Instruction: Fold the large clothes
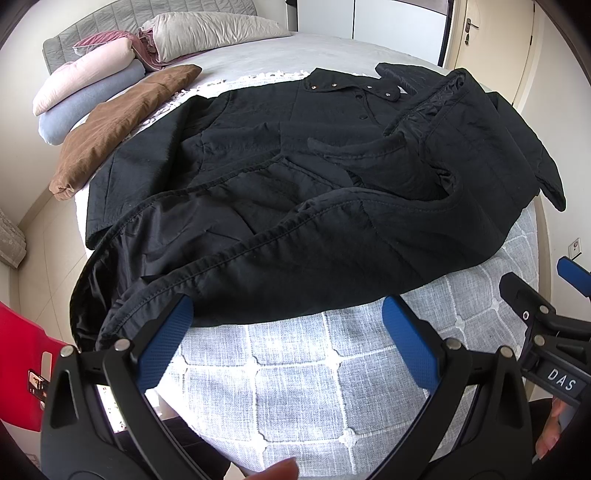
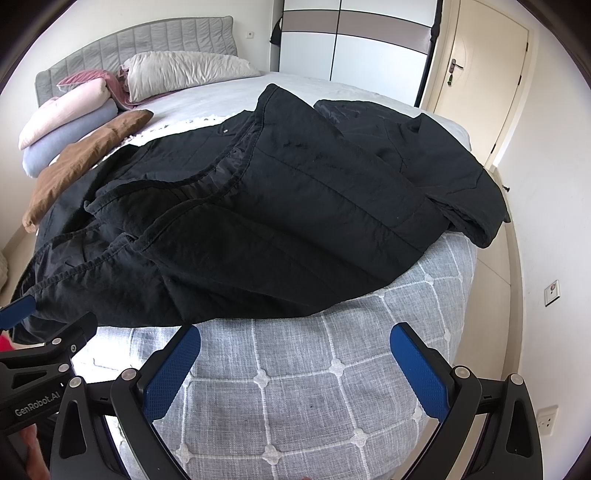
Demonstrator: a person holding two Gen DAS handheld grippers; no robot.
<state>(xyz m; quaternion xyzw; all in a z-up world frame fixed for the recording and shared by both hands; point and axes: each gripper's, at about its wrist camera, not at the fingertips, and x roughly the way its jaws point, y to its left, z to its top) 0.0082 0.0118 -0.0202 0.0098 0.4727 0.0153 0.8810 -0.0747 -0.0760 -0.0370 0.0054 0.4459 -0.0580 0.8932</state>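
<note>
Two grippers, both with jaws apart and holding nothing: left gripper hovers at the near edge of the bed, its left blue pad right at the jacket hem, contact unclear; right gripper sits over bare quilted cover just near of the hem, not touching cloth. Black jacket lies spread but rumpled across the middle of the bed, collar with metal snaps at the far side, one sleeve hanging off the right edge, near-left corner drooping over the bed's left side. Left of it, touching or just beside: brown folded garment. Further back left: stacked pink and blue rolled bedding, then a beige pillow against the grey padded headboard. Far right: wardrobe and a cream door. Red object at near left, unidentified. Readable text: "DAS" on the right gripper body in the left wrist view, "GenRobot.AI" on the left gripper body in the right wrist view.
</note>
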